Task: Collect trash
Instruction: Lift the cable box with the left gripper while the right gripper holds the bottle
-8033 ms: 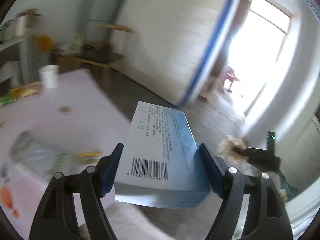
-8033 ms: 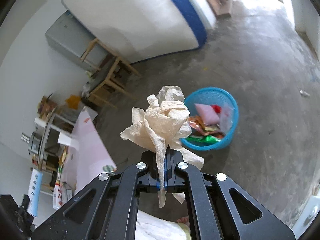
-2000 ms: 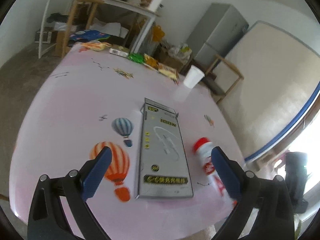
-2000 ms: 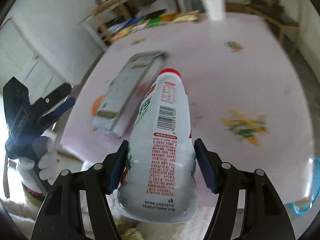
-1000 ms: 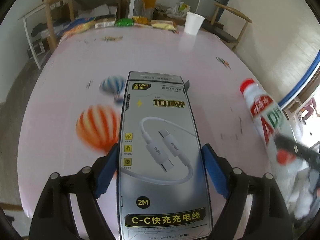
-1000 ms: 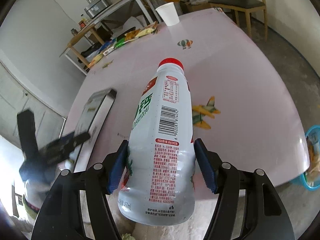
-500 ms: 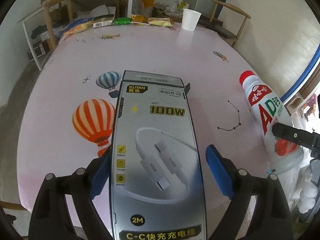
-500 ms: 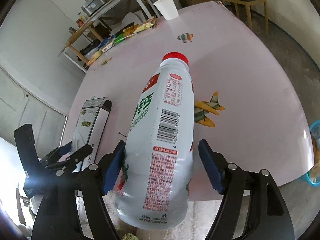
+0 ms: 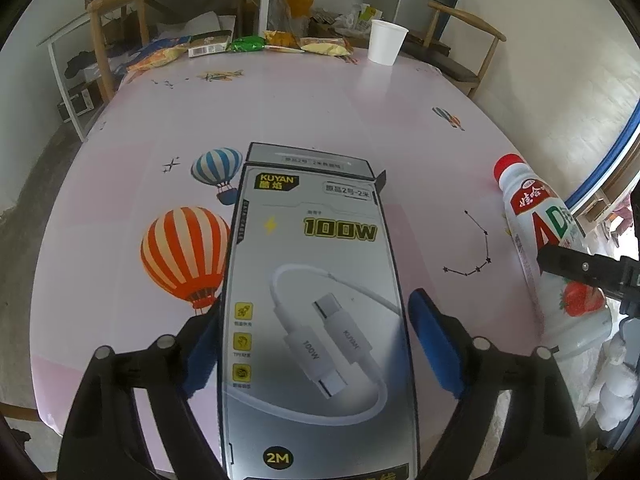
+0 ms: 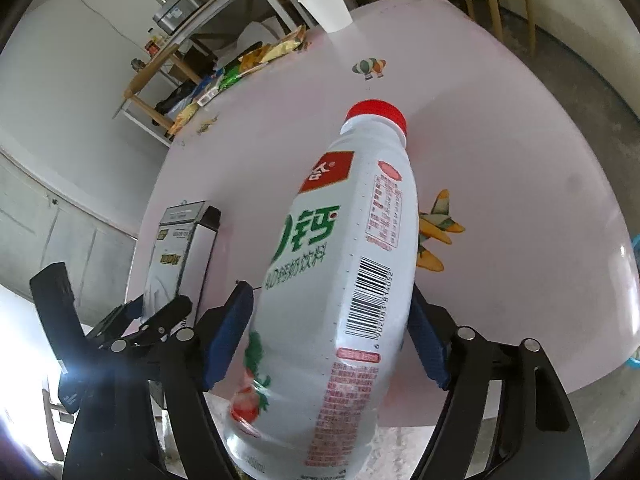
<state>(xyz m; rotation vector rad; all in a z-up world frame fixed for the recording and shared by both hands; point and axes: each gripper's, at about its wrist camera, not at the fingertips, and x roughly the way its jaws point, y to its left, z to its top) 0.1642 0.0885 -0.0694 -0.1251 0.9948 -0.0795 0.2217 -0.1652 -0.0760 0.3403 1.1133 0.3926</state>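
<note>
- On the left side, the left gripper (image 9: 316,344) is clamped on a gray box (image 9: 316,312). The box lies flat and points out over the pink table (image 9: 304,100).
- Its right pad looks a tiny bit off the box edge, so the hold may be loose. If the box tips, it could slip out and fall.
- Past the box, the middle of the table is bare, so there is room to move there. At the far edge sit snack bags (image 9: 168,54) and a white cup (image 9: 386,46), well apart from both grippers.
- On the right side, the right gripper (image 10: 332,344) is clamped on a white bottle (image 10: 340,288) with a red cap. The bottle leans a little to the left.
- The bottle is round and smooth, so it could twist or slide in the pads.
- The two grippers are near each other at the table's front edge. A quick swing could bump the box and the bottle together.
- Only a bit of a blue basket (image 10: 636,248) shows past the table's right edge.
</note>
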